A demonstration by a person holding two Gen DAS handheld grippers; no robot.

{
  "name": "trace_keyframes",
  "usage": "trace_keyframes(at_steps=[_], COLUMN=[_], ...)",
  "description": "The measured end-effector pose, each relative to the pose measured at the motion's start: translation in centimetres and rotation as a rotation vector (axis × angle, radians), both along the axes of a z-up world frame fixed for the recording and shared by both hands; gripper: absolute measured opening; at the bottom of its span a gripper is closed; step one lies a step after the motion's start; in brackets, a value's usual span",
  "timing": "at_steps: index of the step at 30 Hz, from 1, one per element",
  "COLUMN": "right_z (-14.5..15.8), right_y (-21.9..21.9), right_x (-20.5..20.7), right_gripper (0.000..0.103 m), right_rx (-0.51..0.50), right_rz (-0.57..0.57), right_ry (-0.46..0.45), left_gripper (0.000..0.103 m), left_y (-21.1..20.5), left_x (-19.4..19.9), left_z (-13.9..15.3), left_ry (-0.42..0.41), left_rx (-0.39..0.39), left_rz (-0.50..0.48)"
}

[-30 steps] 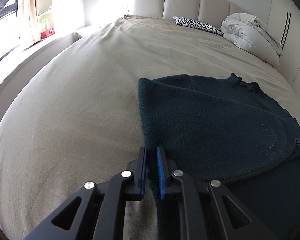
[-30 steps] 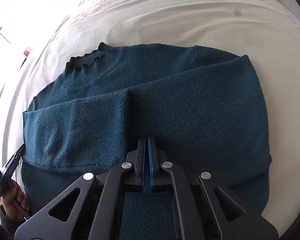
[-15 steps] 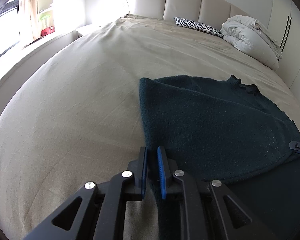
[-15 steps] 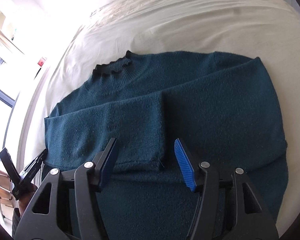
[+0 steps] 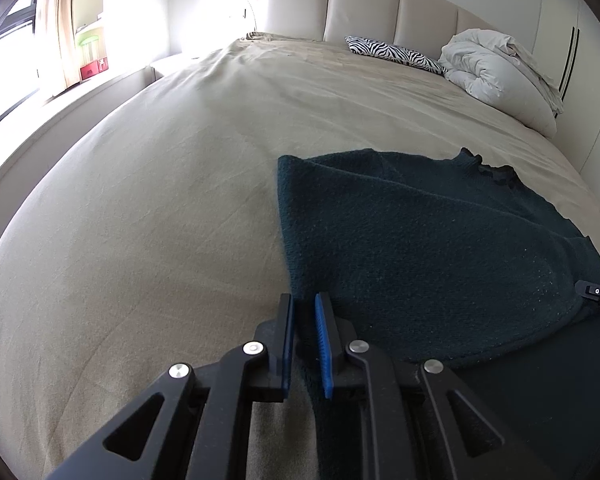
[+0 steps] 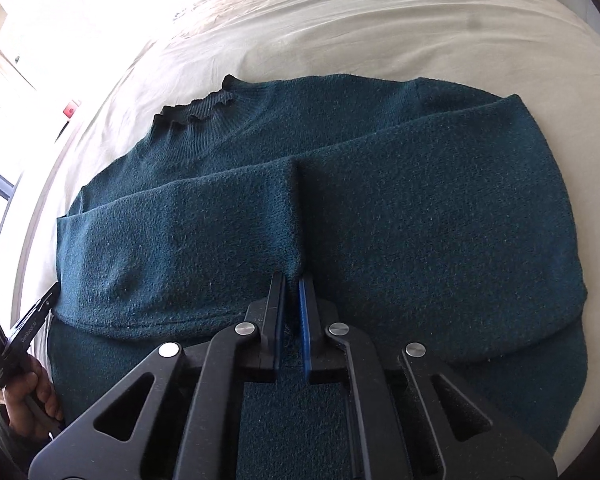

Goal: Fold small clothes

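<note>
A dark teal sweater (image 6: pixel 340 200) is lying flat on the bed (image 5: pixel 160 200), both sleeves folded across its body so their cuffs are meeting at the middle. The right gripper (image 6: pixel 291 320) is sitting right at that meeting line near the lower edge of the sleeves; its jaws have just been closing and are now pinching the knit, with only a narrow gap of fabric showing between the blue pads. The left gripper (image 5: pixel 304 344) is at the sweater's left side edge, its jaws nearly closed on that edge, with a strip of dark knit running down between the pads. The sweater's hem is cut off below both views, and the fabric under the gripper bodies is hidden. In the right wrist view a hand (image 6: pixel 28 404) is holding the left gripper's handle at the lower left. At the head of the bed a zebra-print pillow (image 5: pixel 392 54) and a bundled white duvet (image 5: pixel 500 76) are lying well apart from the sweater.
</note>
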State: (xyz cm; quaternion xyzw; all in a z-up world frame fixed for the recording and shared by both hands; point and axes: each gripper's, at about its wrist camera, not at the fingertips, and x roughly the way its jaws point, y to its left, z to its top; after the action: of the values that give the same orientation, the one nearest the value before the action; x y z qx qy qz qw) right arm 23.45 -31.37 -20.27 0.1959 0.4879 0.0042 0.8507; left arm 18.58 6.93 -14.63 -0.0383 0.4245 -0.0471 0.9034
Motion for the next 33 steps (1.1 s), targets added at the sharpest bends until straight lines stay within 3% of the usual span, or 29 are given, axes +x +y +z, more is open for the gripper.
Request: trace_keyframes(at_steps=[3, 5, 7, 8, 9, 11, 14, 15, 20, 24, 28, 33], right_z=[1.6, 4.7, 8.0, 9.4, 10.6, 12.5, 13.7, 13.7, 12.4, 10.7, 9.2, 7.9], right_y=[-0.7, -1.0, -0.7, -0.5, -0.3, -0.1, 0.2, 0.3, -0.4, -1.2, -2.2, -3.8], right_x=[-1.1, -3.8, -6.7, -8.2, -9.9, -13.4, -17.8, -19.0, -25.1, -28.7, -31.0, -33.3], right_gripper=[0.009, 0.014, 0.036, 0.059, 0.071, 0.077, 0.077, 0.077, 0.077, 0.077, 0.077, 0.071], right_rx=[0.046, 0.017, -0.052, -0.091, -0.121, -0.157, -0.184, -0.181, -0.115, -0.079, -0.038, 0.055], right_rz=[-0.019, -0.032, -0.022, -0.028, -0.043, -0.061, -0.046, -0.049, -0.056, -0.047, -0.043, -0.073], right_ry=[-0.021, -0.121, -0.242, -0.284, -0.331, -0.430, -0.456, -0.449, -0.385, -0.308, -0.235, -0.202], left_gripper=[0.026, 0.033, 0.040, 0.044, 0.046, 0.050, 0.071, 0.072, 0.072, 0.072, 0.070, 0.067], left_y=[2.8, 4.1, 5.1, 5.3, 5.5, 5.5, 5.7, 5.8, 5.2, 5.7, 6.2, 5.1], left_x=[-1.5, -3.4, -5.7, -7.0, -8.3, -11.0, -15.3, -16.9, -22.6, -25.5, -26.9, -27.9], left_z=[1.7, 3.0, 3.8, 4.0, 4.2, 4.4, 4.2, 4.0, 2.1, 1.9, 1.4, 0.3], left_ry=[-0.004, -0.017, -0.009, -0.004, 0.004, 0.017, 0.043, 0.055, 0.193, 0.235, 0.287, 0.337], left_rx=[-0.145, -0.158, -0.190, -0.204, -0.208, -0.219, -0.261, -0.275, -0.298, -0.315, -0.378, -0.385], left_rz=[0.043, 0.065, 0.055, 0.043, 0.031, 0.013, 0.010, 0.006, -0.038, -0.046, -0.049, -0.089])
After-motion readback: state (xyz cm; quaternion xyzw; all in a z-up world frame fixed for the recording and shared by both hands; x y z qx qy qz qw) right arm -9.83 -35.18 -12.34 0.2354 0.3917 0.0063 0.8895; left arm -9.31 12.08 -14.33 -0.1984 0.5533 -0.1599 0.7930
